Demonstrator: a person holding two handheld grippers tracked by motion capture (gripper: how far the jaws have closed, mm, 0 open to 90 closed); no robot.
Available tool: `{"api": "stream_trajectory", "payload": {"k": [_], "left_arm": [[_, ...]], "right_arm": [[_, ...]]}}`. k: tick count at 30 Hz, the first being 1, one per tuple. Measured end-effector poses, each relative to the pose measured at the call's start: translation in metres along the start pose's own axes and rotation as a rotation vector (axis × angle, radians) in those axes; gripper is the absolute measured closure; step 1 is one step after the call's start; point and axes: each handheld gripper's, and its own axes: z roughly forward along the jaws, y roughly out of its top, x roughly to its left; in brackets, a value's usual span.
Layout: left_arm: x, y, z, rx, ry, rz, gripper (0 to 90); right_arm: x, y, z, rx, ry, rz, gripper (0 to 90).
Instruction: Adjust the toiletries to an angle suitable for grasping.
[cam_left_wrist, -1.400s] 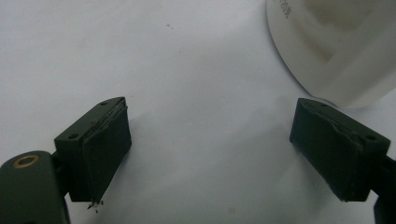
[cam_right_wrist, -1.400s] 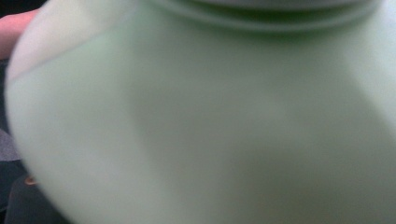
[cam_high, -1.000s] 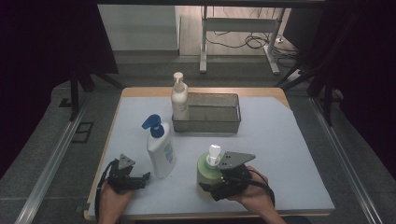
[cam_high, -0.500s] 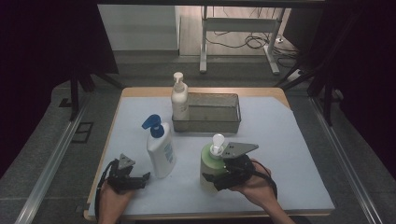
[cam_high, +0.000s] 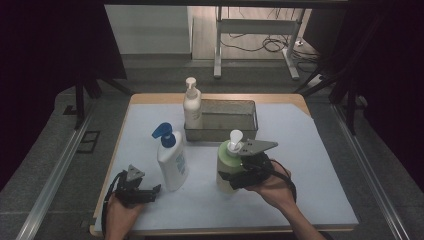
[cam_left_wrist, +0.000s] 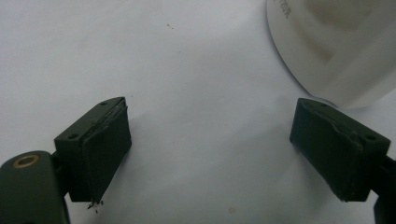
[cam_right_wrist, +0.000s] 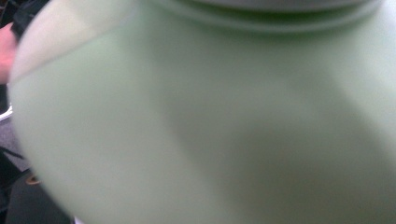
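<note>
A pale blue-grey surface (cam_high: 300, 150) seen from above, with a metal mesh basket (cam_high: 221, 120) at its far middle serving as the landmark.

Far to the near left of the basket, the left hand-held gripper (cam_high: 150, 190) rests low on the surface in the person's left hand (cam_high: 120, 212). The left gripper view adds what the high view cannot: its two black jaws stand spread wide apart with bare surface between them, gripping nothing, and the rounded white base of a bottle sits just beyond the right-hand jaw.

That bottle is the white bottle with a blue pump (cam_high: 170, 160), upright to the near left of the basket, just beside the left hand-held gripper.

At the basket's left end, touching or just against its outer wall, stands a cream pump bottle (cam_high: 192, 106), upright.

To the near right of the basket's front wall is a green bottle with a white pump (cam_high: 228, 162), upright. The right hand-held gripper (cam_high: 235, 177) is pressed to its side, held by the right hand (cam_high: 272, 187), pinching the bottle's body. The right gripper view shows a blurred green bottle wall (cam_right_wrist: 201, 121) very close, hiding the jaws; whether the bottle's base touches the surface cannot be told.
</note>
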Motion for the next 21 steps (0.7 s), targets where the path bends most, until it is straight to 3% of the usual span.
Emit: {"api": "stream_trajectory", "payload": {"k": [21], "left_arm": [[0.0,0.0,0.0,0.0,0.0,0.0,12.3]], "right_arm": [[-0.023,0.018,0.012,-0.001,-0.03,0.021,12.7]]}}
